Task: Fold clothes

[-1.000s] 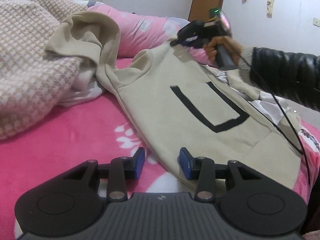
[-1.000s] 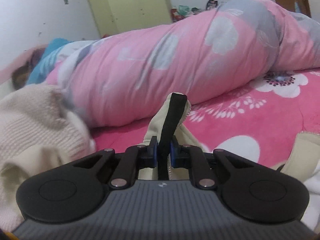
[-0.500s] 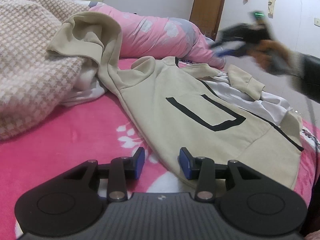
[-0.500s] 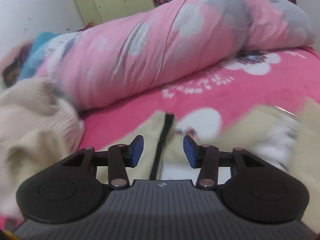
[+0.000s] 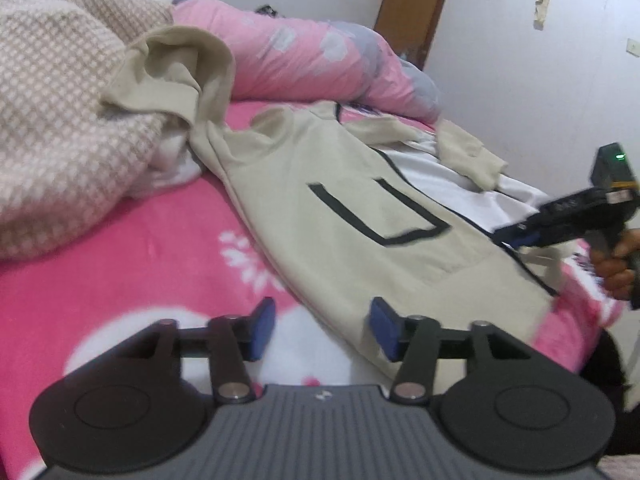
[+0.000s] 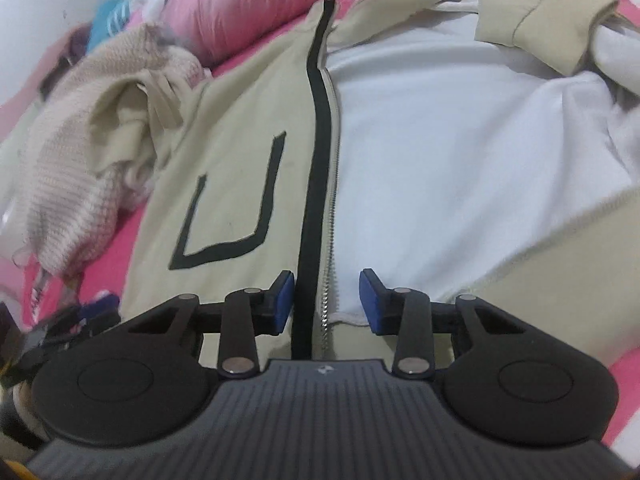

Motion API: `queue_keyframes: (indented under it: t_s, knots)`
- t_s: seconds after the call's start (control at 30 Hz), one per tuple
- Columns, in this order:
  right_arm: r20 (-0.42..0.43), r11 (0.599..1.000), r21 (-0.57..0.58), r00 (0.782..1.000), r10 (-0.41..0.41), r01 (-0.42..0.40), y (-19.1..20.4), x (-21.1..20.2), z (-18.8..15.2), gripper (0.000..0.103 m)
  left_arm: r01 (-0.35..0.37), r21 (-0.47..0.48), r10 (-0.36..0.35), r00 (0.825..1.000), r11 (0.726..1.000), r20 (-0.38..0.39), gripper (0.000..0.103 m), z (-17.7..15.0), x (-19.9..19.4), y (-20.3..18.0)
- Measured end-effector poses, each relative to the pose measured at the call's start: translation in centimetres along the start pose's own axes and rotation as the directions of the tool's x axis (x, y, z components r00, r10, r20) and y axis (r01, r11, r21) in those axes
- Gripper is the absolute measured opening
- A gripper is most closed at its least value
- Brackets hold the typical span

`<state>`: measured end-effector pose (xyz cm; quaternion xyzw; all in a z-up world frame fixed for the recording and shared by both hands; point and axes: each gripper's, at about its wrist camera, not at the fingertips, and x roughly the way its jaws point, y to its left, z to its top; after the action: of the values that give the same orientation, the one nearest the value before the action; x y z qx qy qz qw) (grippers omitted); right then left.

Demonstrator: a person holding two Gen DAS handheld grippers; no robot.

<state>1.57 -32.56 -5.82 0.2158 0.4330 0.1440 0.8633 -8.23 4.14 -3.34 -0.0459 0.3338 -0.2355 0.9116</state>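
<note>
Spread across a pink flowered bedsheet (image 5: 168, 248): 1 beige zip jacket (image 5: 328, 200), front open, white lining (image 6: 460, 152) showing on the right half. Black zip tape (image 6: 316, 184) running from the collar at the far end down to the near hem, silver teeth beside it. Black U-shaped pocket outline (image 6: 228, 216) on the left panel. 1 sleeve with ribbed cuff (image 6: 536, 20) folded over the lining at far right; the other sleeve (image 5: 176, 64) draped up over a heap of pink-and-white knit blanket (image 5: 60, 128) at the left. Rolled pink quilt (image 5: 312, 56) lying beyond the jacket, against the far wall, with a brown door (image 5: 416, 8) behind.

Left gripper (image 5: 322, 326) low over the near edge, jaws parted about half, having just been opening; hem corner of the jacket below the gap, blue pads (image 5: 384, 328) clear of the cloth, nothing gripped.

Right gripper (image 6: 326, 302) over the near hem, straddling the zip line; jaws having just been closing yet standing apart, zip tape and teeth between the pads without contact. Seen from the left wrist as well, at the right edge, carried in a hand (image 5: 612, 268) and blurred.
</note>
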Motion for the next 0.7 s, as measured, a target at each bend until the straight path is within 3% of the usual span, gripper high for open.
queue_keyframes:
  t_s: [0.23, 0.53, 0.7]
  knots:
    - [0.029, 0.999, 0.020, 0.999, 0.042, -0.042, -0.4, -1.5, -1.3, 0.031, 0.054, -0.064, -0.058, 0.996, 0.996, -0.071, 0.062, -2.5, -1.9, -1.7]
    - [-0.014, 0.999, 0.030, 1.000, 0.017, -0.016, 0.5, -2.0, -2.6, 0.031, 0.144, -0.209, -0.165, 0.983, 0.967, -0.084, 0.054, -3.0, -1.7, -1.1]
    - [-0.026, 1.000, 0.010, 1.000, 0.004, -0.003, 1.2, -1.7, -3.2, 0.032, 0.176, -0.182, -0.194, 0.977, 0.967, -0.085, 0.053, -3.2, -1.7, -1.7]
